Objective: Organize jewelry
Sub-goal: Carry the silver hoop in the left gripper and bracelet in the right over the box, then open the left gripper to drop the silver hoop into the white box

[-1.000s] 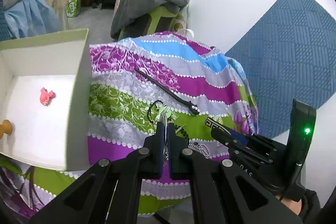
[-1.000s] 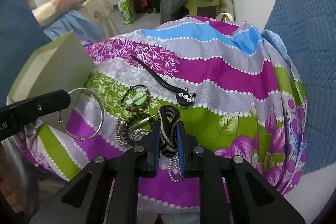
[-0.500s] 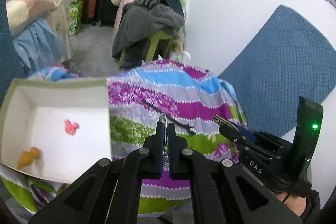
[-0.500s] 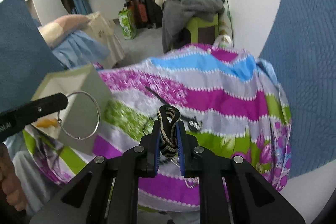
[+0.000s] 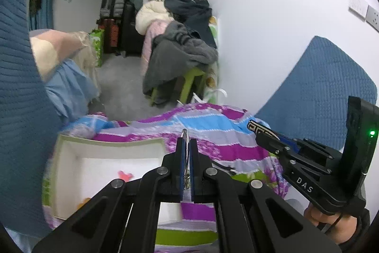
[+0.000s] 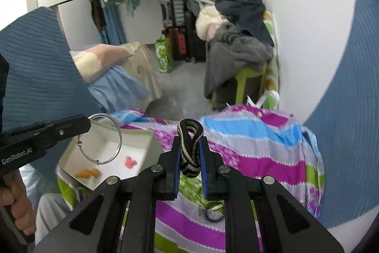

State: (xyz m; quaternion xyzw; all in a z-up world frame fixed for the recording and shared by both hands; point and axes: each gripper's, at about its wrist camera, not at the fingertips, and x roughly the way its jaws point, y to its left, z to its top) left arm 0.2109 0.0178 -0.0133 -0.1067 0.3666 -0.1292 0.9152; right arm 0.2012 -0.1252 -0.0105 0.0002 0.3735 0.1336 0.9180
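Both of your grippers have risen well clear of the patterned cloth [image 6: 260, 153] since a second ago, each carrying its piece up with it, and the white box [image 6: 142, 141] now sits lower in both views.

Nearest you, your right gripper [image 6: 190, 153] is clamped on the black-and-cream woven band [image 6: 189, 146]; the band is folded into a loop that stands up above the blue-padded fingertips [image 6: 203, 153], with its lower end hanging down between them. Your left gripper [image 5: 187, 153] is pressed almost together on the thin silver bangle [image 5: 185, 134], seen edge-on from its own camera. From the right wrist view the bangle [image 6: 104, 138] hangs as a full ring off the tip of that gripper, in front of the open box and not touching it.

Below and beyond, the box rests on the cloth with a pink piece [image 6: 130, 161] and an orange piece [image 6: 87, 173] lying apart on its white floor. More jewelry stays on the cloth: a small tangle of chain [image 6: 210, 212] under your right gripper, blurred, and a dark strand [image 5: 225, 167] just right of your left fingers.

Farther off, a green stool [image 6: 244, 80] heaped with clothes stands against the white wall.
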